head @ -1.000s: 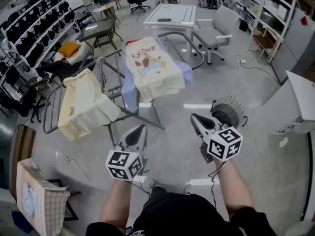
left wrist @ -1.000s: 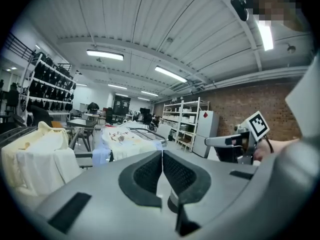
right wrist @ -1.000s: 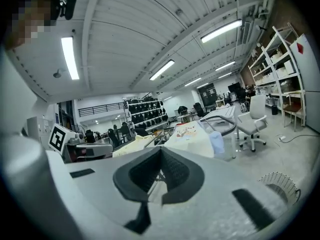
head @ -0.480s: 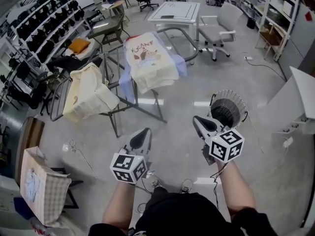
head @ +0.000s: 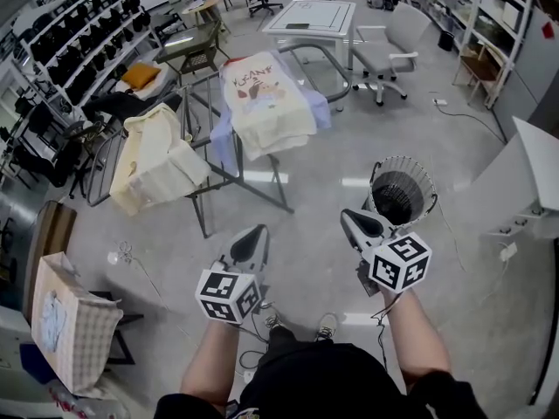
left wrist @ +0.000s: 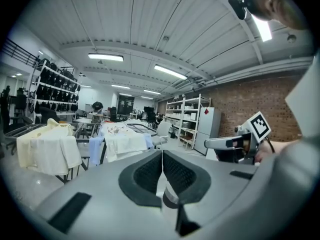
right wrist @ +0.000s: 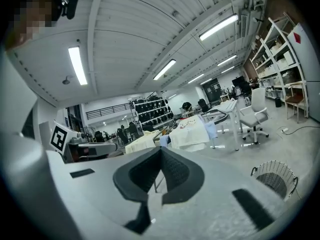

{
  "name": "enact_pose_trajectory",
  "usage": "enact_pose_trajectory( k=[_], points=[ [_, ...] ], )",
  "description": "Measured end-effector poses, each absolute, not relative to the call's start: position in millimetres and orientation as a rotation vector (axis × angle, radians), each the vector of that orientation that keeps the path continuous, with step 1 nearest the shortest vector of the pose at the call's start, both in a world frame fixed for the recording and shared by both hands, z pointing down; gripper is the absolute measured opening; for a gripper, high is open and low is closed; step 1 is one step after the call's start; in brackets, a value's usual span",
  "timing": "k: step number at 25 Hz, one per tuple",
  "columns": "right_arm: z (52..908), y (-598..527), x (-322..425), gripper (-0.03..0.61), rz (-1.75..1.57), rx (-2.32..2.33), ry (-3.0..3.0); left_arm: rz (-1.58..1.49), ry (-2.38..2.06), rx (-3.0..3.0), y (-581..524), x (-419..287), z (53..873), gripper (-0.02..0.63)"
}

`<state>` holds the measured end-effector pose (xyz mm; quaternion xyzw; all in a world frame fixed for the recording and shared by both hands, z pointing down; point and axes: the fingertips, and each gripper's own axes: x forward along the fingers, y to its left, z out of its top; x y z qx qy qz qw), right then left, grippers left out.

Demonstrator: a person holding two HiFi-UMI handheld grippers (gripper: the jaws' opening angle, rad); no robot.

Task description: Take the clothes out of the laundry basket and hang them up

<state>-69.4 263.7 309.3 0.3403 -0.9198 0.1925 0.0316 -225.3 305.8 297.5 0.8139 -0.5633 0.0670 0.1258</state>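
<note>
A round wire laundry basket stands on the floor at the right, dark inside; no clothes show in it. It also appears at the lower right of the right gripper view, basket. On the drying rack hang a cream shirt, a cream printed T-shirt and a pale blue garment. My left gripper is shut and empty, held level above the floor. My right gripper is shut and empty too, just left of the basket and above it.
A white table and a grey office chair stand behind the rack. Shelves of dark gear line the left wall. A checked bag sits at the lower left. A white cabinet stands at the right. Cables lie by my feet.
The view has shifted: the rack and basket lie a little farther up and left in the picture than a second ago. Both grippers stay shut and empty, side by side.
</note>
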Motion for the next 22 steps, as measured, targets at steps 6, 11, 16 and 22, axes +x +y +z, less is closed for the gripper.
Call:
enact_pose_trajectory(
  k=[6,11,16,22],
  points=[
    [309.1,265.7,-71.5,0.005,0.571,1.023,-2.832,0.181,-1.656,2.367,307.0,-225.6,295.8,0.009],
    [309.8,266.0,-72.7,0.005,0.574,1.008,-2.828,0.180,-1.666,2.357,307.3,-227.4,295.2,0.009],
    [310.2,266.2,-72.8,0.005,0.570,0.997,-2.829,0.177,-1.668,2.354,307.7,-226.6,296.7,0.009],
    [314.0,265.9,-72.5,0.005,0.573,0.989,-2.826,0.181,-1.672,2.354,307.4,-225.2,298.2,0.009]
  ],
)
